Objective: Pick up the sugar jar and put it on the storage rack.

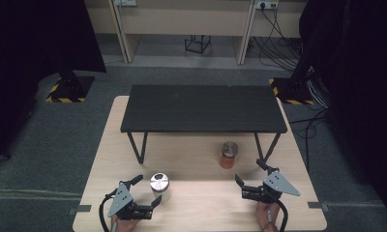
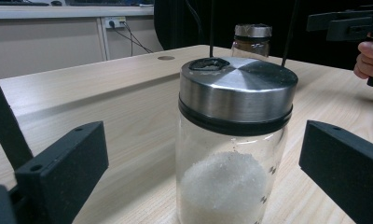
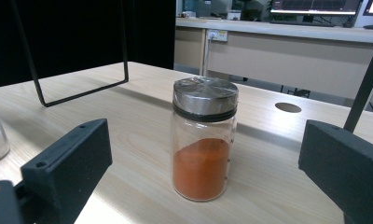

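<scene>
Table (image 1: 201, 203): pale wood; black raised shelf (image 1: 203, 108) on thin legs at its 12 o'clock half.
White jar (image 1: 159, 186): glass, steel lid, white grains inside; upright at table's 7 o'clock.
Orange jar (image 1: 228, 154): glass, steel lid, orange powder; upright, right of centre, near the shelf's right legs.
Left gripper (image 1: 148, 191): jaws spread wide, white jar between them, untouched.
Right gripper (image 1: 249, 180): jaws spread wide, aimed at orange jar at its 11 o'clock, well short of it.
</scene>
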Demonstrator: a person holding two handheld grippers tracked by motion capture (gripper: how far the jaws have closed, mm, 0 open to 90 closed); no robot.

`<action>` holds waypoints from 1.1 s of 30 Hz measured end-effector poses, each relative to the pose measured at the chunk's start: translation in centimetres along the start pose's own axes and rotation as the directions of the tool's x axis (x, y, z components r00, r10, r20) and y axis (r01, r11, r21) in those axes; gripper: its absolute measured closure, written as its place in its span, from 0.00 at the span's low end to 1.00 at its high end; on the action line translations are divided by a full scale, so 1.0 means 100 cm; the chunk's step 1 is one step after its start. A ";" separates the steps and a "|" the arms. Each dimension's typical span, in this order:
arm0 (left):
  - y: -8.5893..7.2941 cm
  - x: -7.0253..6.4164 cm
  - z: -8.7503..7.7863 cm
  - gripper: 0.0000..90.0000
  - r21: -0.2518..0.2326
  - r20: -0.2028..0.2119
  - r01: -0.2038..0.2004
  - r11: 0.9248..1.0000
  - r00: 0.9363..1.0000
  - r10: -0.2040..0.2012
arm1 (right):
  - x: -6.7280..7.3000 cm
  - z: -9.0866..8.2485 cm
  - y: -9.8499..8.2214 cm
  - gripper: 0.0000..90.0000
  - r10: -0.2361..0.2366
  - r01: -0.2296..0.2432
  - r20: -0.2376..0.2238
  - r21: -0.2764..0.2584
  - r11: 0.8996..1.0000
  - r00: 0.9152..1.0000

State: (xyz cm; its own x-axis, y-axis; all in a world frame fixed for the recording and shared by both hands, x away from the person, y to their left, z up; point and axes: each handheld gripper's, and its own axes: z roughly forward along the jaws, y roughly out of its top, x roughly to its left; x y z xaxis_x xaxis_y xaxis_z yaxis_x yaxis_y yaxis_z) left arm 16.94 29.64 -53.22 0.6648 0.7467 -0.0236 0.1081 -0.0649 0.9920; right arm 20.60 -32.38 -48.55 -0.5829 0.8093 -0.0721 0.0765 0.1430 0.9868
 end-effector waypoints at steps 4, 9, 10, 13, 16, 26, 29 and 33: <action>-0.001 0.000 -0.001 0.01 -0.005 -0.002 0.003 1.000 1.000 -0.003 | -0.001 0.000 0.000 0.03 0.004 -0.004 -0.002 -0.001 1.000 1.000; -0.002 0.000 -0.001 0.01 -0.009 -0.002 0.005 1.000 1.000 -0.005 | -0.001 -0.001 0.000 0.03 0.007 -0.007 -0.002 -0.005 1.000 1.000; -0.002 0.000 -0.001 0.01 -0.008 -0.002 0.005 1.000 1.000 -0.005 | -0.001 -0.001 0.000 0.03 0.007 -0.007 -0.003 -0.003 1.000 1.000; -0.002 0.000 -0.001 0.01 -0.009 -0.002 0.001 1.000 1.000 -0.001 | -0.001 -0.001 0.000 0.03 0.006 -0.006 -0.006 -0.004 1.000 1.000; -0.002 -0.001 -0.001 0.01 -0.009 0.000 -0.002 1.000 1.000 0.002 | 0.000 0.000 0.001 0.03 0.001 -0.001 -0.008 0.001 1.000 1.000; -0.002 -0.002 -0.001 0.01 -0.013 0.011 -0.008 1.000 1.000 0.008 | 0.000 -0.001 0.001 0.03 -0.002 0.002 -0.006 -0.002 1.000 1.000; -0.001 -0.002 -0.001 0.01 -0.019 0.016 -0.011 1.000 1.000 0.012 | 0.000 0.000 0.001 0.03 -0.002 0.002 -0.005 0.001 1.000 1.000; -0.001 -0.003 -0.001 0.01 -0.025 0.025 0.009 1.000 1.000 -0.008 | 0.000 0.000 0.001 0.03 -0.008 0.008 -0.007 0.003 1.000 1.000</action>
State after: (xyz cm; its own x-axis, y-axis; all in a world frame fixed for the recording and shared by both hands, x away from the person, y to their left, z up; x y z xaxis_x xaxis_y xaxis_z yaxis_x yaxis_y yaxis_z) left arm 16.64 29.49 -53.31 0.6822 0.7303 -0.0347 0.0954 -0.0419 0.9946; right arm 20.55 -32.35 -48.43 -0.5892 0.8041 -0.0788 0.0740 0.1509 0.9858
